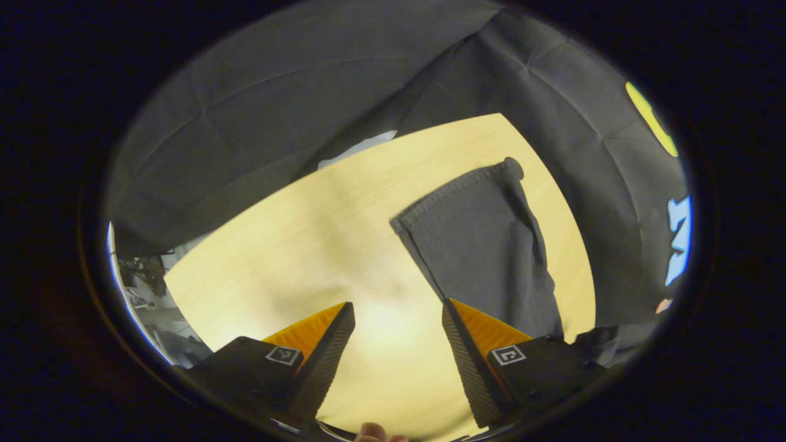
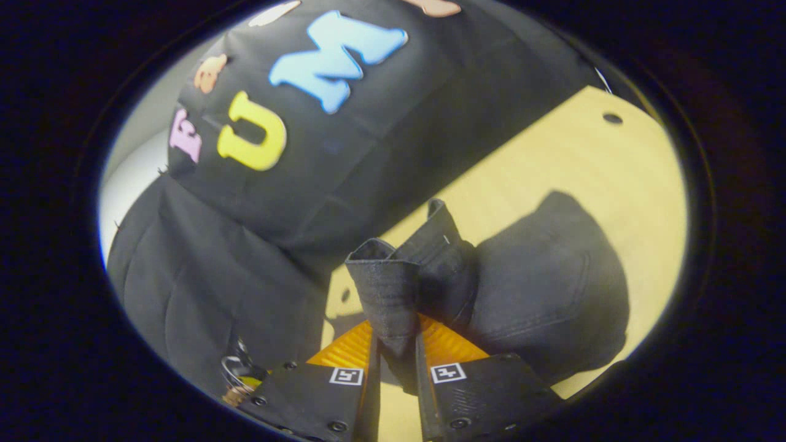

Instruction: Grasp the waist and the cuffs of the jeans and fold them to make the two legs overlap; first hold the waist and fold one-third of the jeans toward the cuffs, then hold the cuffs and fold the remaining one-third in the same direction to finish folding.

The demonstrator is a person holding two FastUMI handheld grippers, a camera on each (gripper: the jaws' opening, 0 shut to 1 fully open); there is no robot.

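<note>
Item: dark jeans (image 2: 540,288), on a pale wood-grain surface (image 1: 295,245). In the right gripper view the upper part of the garment, with a stitched back pocket facing up, lay bunched on the surface toward its near edge, and the waistband (image 2: 393,288) stood raised off the wood in a thick upright fold. Right tool (image 2: 396,356): fingers pressed together on that waistband fold, cloth held between both pads, one finger on each side. A small round hole (image 2: 612,118) marked the surface near its far corner in that view, and another hole (image 2: 346,295) sat close to the edge beside the lifted waistband. In the left gripper view one leg of the jeans (image 1: 485,245) lay flat and stretched toward the far edge of the surface, its hemmed cuff (image 1: 460,184) ending short of that edge, with one corner of the cuff curled over. Left tool (image 1: 398,316): fingers spread wide apart, nothing between them, held above bare wood just beside the leg; its right-hand finger overlapped the leg's near portion in the frame, and whether it touched the cloth could not be told. Black cloth booth wall (image 1: 307,92) hung behind the surface on its far sides.
</note>
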